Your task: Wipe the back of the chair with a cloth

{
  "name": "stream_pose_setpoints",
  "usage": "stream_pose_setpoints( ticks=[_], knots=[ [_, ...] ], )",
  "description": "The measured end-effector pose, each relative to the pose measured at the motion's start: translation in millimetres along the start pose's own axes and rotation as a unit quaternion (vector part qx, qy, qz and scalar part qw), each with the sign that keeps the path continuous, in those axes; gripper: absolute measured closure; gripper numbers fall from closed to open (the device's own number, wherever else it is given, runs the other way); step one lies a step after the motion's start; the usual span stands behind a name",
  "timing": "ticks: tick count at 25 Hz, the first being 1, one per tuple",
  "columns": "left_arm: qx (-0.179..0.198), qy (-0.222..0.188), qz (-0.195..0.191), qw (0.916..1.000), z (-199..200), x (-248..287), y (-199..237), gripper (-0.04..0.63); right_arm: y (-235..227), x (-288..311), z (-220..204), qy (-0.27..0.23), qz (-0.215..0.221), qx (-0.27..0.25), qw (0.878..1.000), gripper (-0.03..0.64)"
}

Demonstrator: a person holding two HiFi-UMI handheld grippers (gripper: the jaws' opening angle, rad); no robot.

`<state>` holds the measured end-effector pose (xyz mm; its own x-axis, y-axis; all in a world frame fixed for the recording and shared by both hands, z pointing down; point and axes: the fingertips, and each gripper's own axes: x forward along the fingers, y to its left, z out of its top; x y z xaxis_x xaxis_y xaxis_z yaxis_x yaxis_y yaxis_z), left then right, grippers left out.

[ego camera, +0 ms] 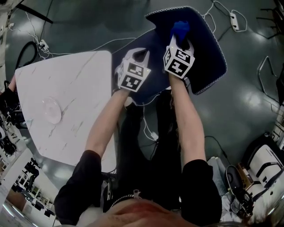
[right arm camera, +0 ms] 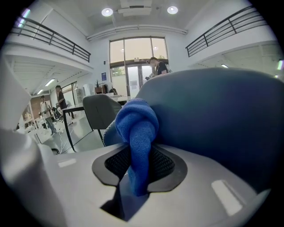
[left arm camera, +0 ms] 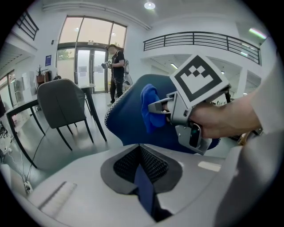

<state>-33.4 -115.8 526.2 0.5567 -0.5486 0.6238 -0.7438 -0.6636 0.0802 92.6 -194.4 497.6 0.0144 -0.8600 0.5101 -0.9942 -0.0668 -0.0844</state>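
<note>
1. My right gripper (right arm camera: 140, 153) has its jaws clamped on the bright blue cloth (right arm camera: 136, 119), and the bunched end sits against the navy chair back (right arm camera: 213, 119).
2. My left gripper (left arm camera: 140, 150) has its jaws pressed together on nothing and hovers just beside the right one.
3. The white marble table (ego camera: 66, 102) stands to my left, near the chair.

A large open office or lab hall: a railed mezzanine (left arm camera: 199, 37) runs around the upper level, tall glass entrance doors (right arm camera: 135, 73) stand at the far end under recessed ceiling lights (right arm camera: 107, 12), and people (left arm camera: 117, 73) stand about. The polished grey floor (ego camera: 80, 26) is strewn with cables (ego camera: 106, 44) and a power strip (ego camera: 234, 20), beside a marble-topped surface (ego camera: 75, 88) and a grey chair (left arm camera: 60, 104).
</note>
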Motion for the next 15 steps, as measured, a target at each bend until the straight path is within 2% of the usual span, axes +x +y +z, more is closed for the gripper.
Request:
stream_pose_setpoints(
  ticks=[8, 15],
  knots=[
    [0.008, -0.001, -0.010, 0.9999, 1, 8, -15, 0.586, -19, -22, -19, 0.005, -0.016, -0.008, 1.000, 0.502],
    [0.010, 0.006, -0.023, 0.9997, 11, 12, -34, 0.586, -48, -49, -31, 0.011, -0.033, 0.009, 0.999, 0.502]
  ],
)
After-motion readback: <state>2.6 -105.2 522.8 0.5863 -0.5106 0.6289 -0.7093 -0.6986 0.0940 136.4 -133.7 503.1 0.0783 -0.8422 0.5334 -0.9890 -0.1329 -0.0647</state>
